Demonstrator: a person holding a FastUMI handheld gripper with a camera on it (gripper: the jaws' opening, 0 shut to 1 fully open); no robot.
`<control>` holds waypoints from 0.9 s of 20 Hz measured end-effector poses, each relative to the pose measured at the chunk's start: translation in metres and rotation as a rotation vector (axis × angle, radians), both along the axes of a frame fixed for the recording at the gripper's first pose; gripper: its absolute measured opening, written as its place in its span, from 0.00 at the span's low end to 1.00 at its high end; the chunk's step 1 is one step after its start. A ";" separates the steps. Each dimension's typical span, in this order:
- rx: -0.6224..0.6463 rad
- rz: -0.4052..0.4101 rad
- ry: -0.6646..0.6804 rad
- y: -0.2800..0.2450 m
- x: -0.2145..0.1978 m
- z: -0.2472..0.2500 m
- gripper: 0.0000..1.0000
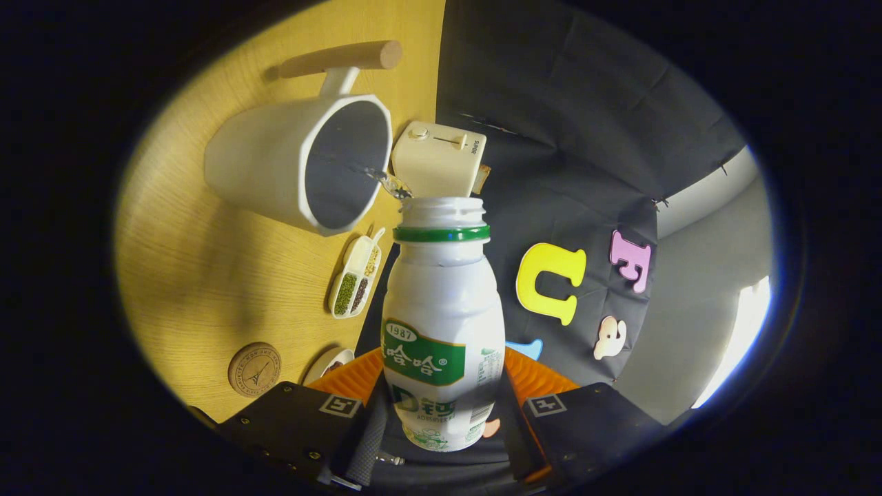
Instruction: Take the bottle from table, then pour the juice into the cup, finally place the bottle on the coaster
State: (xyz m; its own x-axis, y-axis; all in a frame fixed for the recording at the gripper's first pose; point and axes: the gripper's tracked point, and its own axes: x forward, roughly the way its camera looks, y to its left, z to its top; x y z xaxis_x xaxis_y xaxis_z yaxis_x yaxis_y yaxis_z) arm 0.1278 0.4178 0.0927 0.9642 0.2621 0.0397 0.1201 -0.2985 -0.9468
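1. The fingers (441, 420) were pinching the bottle (442, 324) at its lower body, one on each side.
2. The bottle was uncapped, its open mouth aimed at the cup (275, 165), with a thin stream of liquid passing from the mouth into the cup.
3. The cup stood on the wooden table (207, 275), just beside a cream toaster (441, 157).
4. The round coaster (254, 369) lay on the table, apart from the cup, near a divided dish of beans (355, 279).
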 end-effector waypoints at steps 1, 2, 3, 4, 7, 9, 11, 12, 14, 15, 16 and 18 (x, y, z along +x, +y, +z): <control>-0.004 0.001 -0.002 0.001 0.000 0.001 0.72; -0.010 0.002 -0.005 0.002 0.000 0.001 0.72; -0.017 0.003 -0.007 0.002 0.000 0.001 0.72; -0.024 0.004 -0.007 0.003 0.000 0.000 0.72; -0.031 0.003 -0.006 0.005 0.001 0.001 0.72; -0.039 0.006 -0.007 0.006 0.001 0.000 0.72; -0.051 0.006 -0.011 0.006 0.002 0.001 0.72; -0.057 0.005 -0.015 0.007 0.001 0.001 0.72; -0.062 0.008 -0.021 0.008 0.001 0.001 0.72; -0.064 0.012 -0.026 0.009 0.002 0.001 0.72; -0.069 0.014 -0.033 0.010 0.000 0.002 0.72; -0.084 0.018 -0.057 0.011 -0.002 0.007 0.72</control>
State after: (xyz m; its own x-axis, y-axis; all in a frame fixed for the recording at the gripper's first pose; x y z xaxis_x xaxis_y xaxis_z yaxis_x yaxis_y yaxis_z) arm 0.1259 0.4289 0.0992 0.9563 0.2837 0.0710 0.1786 -0.3744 -0.9099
